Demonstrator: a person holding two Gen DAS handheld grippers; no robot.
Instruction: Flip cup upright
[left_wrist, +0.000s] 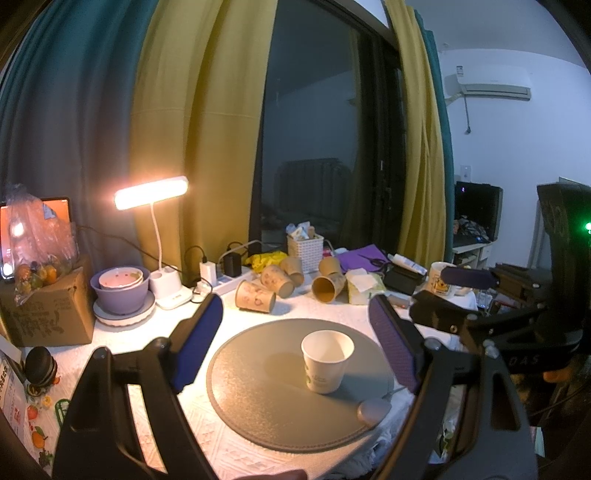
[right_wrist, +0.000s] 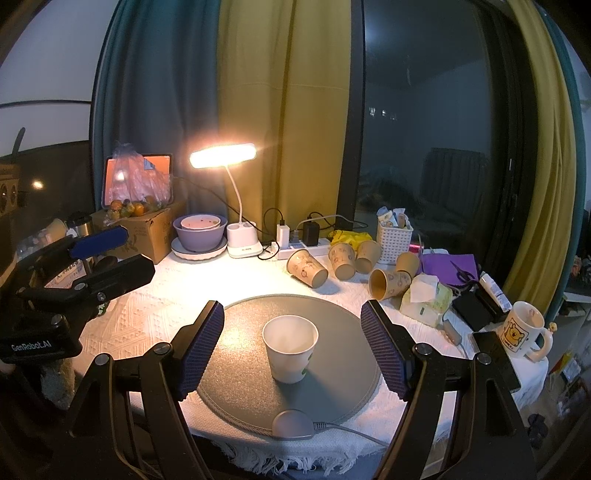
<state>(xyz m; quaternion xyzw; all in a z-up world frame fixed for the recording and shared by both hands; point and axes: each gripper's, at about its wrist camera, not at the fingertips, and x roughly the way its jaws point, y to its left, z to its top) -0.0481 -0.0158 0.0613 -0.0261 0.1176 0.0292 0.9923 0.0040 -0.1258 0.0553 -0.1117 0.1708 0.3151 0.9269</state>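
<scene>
A white paper cup (left_wrist: 326, 361) stands upright, mouth up, on a round grey mat (left_wrist: 258, 398). It also shows in the right wrist view (right_wrist: 290, 348) near the middle of the mat (right_wrist: 332, 391). My left gripper (left_wrist: 299, 325) is open and empty, held back from the cup. My right gripper (right_wrist: 291, 328) is open and empty, its fingers either side of the cup but nearer to me. The right gripper shows at the right of the left wrist view (left_wrist: 450, 291); the left gripper shows at the left of the right wrist view (right_wrist: 107, 251).
Several brown paper cups (right_wrist: 308, 267) lie on their sides behind the mat. A lit desk lamp (right_wrist: 223, 155), stacked bowls (right_wrist: 199, 232), a cardboard box (right_wrist: 147, 230), a white basket (right_wrist: 393, 240), a mug (right_wrist: 521, 328), a tissue pack (right_wrist: 424, 299) and a small grey puck with cable (right_wrist: 291, 424) crowd the table.
</scene>
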